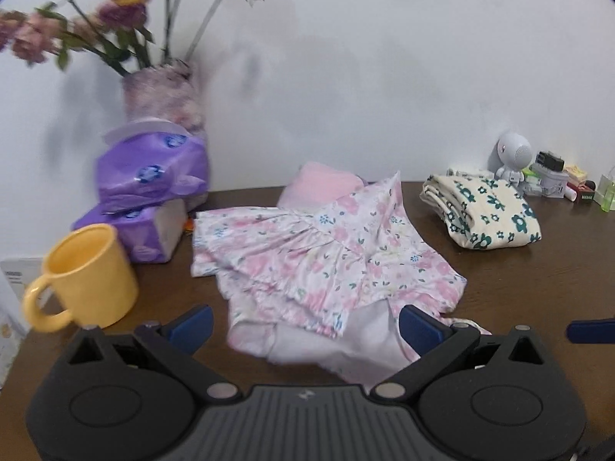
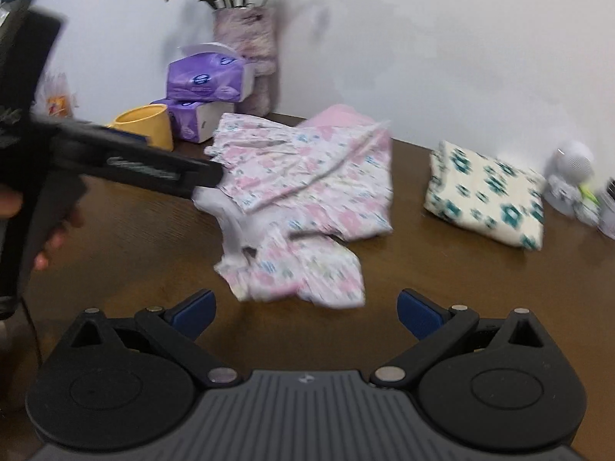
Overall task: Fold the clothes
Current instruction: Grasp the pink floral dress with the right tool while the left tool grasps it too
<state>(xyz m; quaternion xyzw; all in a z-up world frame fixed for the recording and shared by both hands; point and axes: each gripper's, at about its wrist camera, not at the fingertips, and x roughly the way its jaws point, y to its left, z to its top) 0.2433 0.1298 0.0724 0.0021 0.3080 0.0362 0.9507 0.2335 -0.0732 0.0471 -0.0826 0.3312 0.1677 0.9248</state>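
Left hand-held gripper [image 1: 305,324] wide open over floral garment [image 1: 326,261] edge; right hand-held gripper [image 2: 305,309] wide open, empty

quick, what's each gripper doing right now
Left gripper: open, over the floral garment, holding nothing.
Right gripper: open, empty, short of it.
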